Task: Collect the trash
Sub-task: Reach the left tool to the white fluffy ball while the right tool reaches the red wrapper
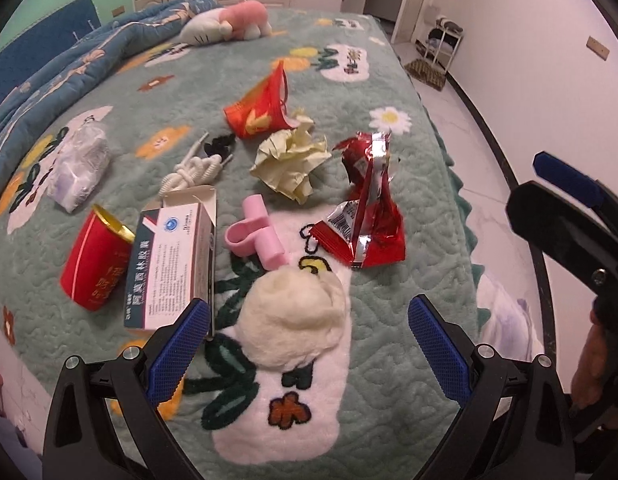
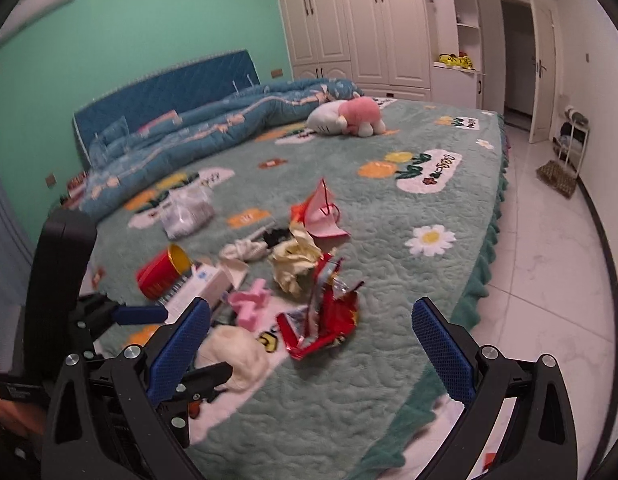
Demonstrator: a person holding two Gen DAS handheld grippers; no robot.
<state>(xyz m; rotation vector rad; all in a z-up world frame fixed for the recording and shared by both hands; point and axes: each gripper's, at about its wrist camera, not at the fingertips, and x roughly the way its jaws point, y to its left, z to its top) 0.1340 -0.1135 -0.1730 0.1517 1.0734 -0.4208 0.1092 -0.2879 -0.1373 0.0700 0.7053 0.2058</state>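
Trash lies on the green bed cover (image 1: 409,320). My left gripper (image 1: 309,320) is open, its jaws either side of a white cotton wad (image 1: 295,316) just ahead. Beyond lie a red foil wrapper (image 1: 365,216), crumpled yellow paper (image 1: 291,160), a pink clip (image 1: 255,236), a medicine box (image 1: 173,268), a red cup (image 1: 95,260), a torn red paper cup (image 1: 261,106), a white cord (image 1: 193,170) and a clear plastic bag (image 1: 79,164). My right gripper (image 2: 309,320) is open and empty, held over the bed's near edge before the wrapper (image 2: 321,320) and the wad (image 2: 237,354).
A pink and white plush toy (image 2: 349,118) and a rumpled blue quilt (image 2: 197,132) lie at the back of the bed. White tiled floor (image 2: 549,260) runs along the bed's right side, with a small rack (image 2: 571,136), a doormat and a doorway beyond. Wardrobes stand behind.
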